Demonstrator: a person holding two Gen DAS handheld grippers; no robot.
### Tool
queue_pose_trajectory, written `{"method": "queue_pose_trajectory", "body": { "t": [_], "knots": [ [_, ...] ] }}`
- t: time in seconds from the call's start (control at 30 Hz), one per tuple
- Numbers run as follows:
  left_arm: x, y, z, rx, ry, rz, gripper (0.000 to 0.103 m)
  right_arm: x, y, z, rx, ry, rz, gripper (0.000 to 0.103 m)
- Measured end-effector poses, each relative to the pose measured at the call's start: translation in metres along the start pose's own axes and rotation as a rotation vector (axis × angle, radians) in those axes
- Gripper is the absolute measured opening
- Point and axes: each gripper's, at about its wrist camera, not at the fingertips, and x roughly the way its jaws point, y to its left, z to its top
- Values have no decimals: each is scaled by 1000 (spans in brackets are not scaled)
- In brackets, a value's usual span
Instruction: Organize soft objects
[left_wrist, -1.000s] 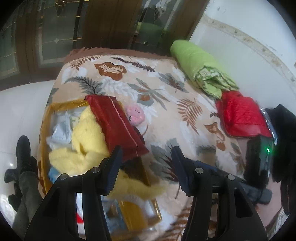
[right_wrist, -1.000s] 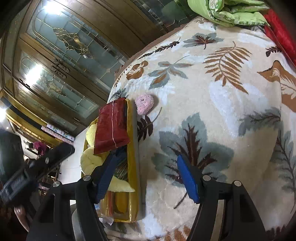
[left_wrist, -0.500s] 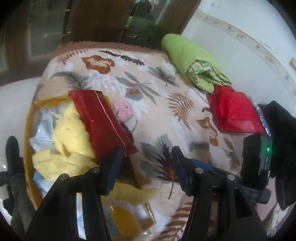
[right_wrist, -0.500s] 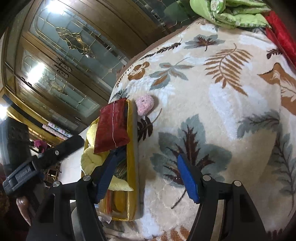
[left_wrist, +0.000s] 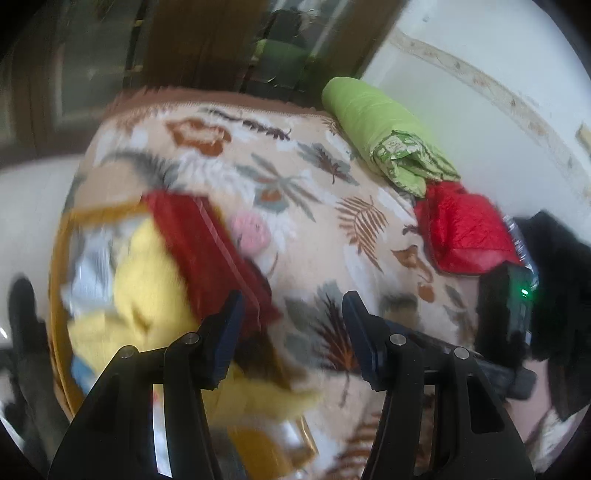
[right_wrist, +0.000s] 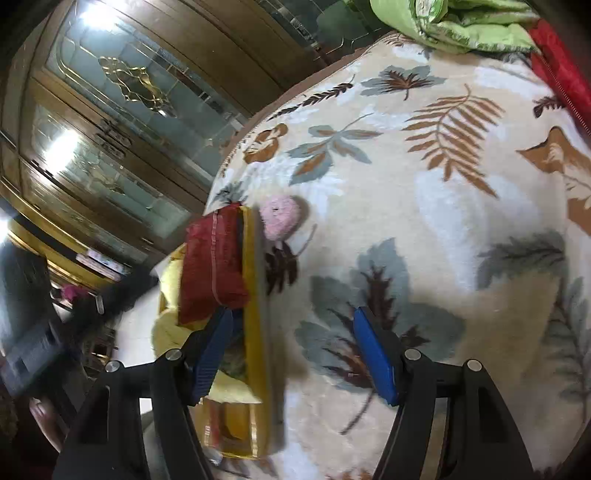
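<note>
A gold-rimmed box (left_wrist: 59, 258) (right_wrist: 256, 332) sits at the left edge of the leaf-patterned blanket (left_wrist: 314, 229) (right_wrist: 424, 221), stuffed with yellow cloth (left_wrist: 147, 266) (right_wrist: 166, 325) and a dark red pouch (left_wrist: 207, 251) (right_wrist: 214, 266) lying across its rim. A small pink plush (left_wrist: 251, 232) (right_wrist: 280, 218) rests on the blanket just beside the box. My left gripper (left_wrist: 291, 336) hovers open over the box's near corner, empty. My right gripper (right_wrist: 291, 354) is open and empty too, straddling the box's right wall.
A folded green quilt (left_wrist: 384, 129) (right_wrist: 454, 22) and a red padded bag (left_wrist: 465, 232) (right_wrist: 565, 77) lie at the blanket's far right by the white wall. Black gear with a green light (left_wrist: 517, 306) sits at right. Wooden glass-panelled doors (right_wrist: 129, 110) stand behind.
The left wrist view has swung slightly, shifting the box and blanket in frame and blurring them. The right view is nearly unchanged. Both grippers stay open.
</note>
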Motion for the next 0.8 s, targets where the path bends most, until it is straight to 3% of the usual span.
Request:
{"method": "queue_pose_trajectory", "body": {
  "t": [0.13,0.23,0.3,0.33,0.43,0.53,0.7,0.77,0.8],
  "knots": [
    [-10,4,3,-26,-13,4,55,-1,7,-3,-17,-3,10,68],
    [-12,-11,19,17,-33,5,55,-7,7,-3,-14,-17,12,68],
    [2,-17,29,44,3,21,55,-8,6,-2,-2,-8,2,68],
    [4,-18,27,33,12,36,55,-12,6,-2,-3,-14,7,68],
    [-11,-23,6,51,-40,-11,55,-20,9,-4,-31,-36,2,68],
    [-10,-17,-11,14,6,-12,55,-17,3,-5,-8,-26,10,68],
    [-16,-24,8,26,-42,-17,55,-24,9,-1,0,-58,33,68],
    [0,-23,18,60,-35,64,55,-19,13,1,-10,-46,-20,68],
    [9,-21,19,59,2,170,54,-19,16,1,-13,-42,-61,68]
  ]
}}
